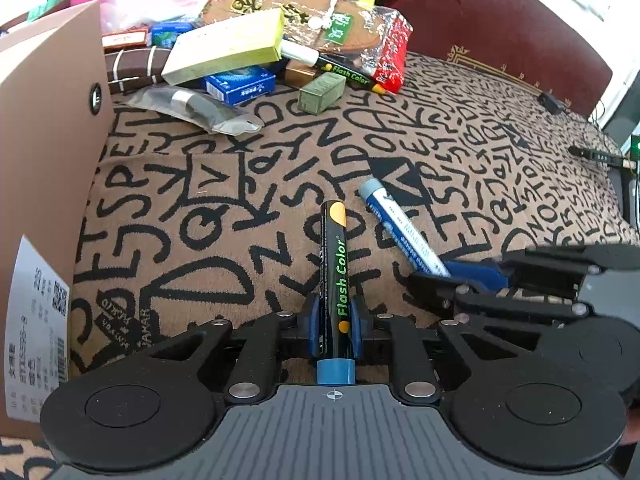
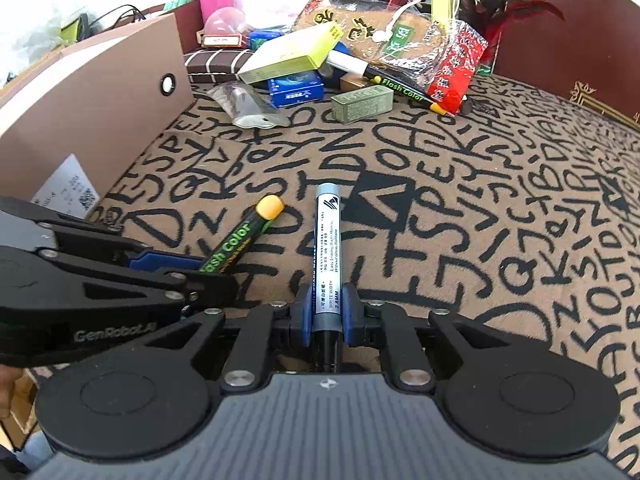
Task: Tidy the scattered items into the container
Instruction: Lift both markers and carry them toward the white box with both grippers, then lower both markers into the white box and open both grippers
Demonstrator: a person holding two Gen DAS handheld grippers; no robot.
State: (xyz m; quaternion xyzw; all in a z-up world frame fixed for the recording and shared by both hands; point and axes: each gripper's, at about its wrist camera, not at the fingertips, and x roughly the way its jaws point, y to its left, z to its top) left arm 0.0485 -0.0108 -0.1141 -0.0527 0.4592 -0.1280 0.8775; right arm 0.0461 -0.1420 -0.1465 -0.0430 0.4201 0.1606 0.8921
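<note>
My left gripper is shut on a black Flash Color marker with a yellow end, which points forward above the lettered cloth. My right gripper is shut on a grey-and-white whiteboard marker. Each view shows the other tool beside it: the right gripper holding the whiteboard marker, and the left gripper holding the Flash Color marker. The brown cardboard box, also seen as the box, stands at the left.
At the back lies a pile: a yellow-green box, a blue box, an olive box, a foil pouch, a second Flash Color marker, snack packets. A dark red raised edge borders the cloth.
</note>
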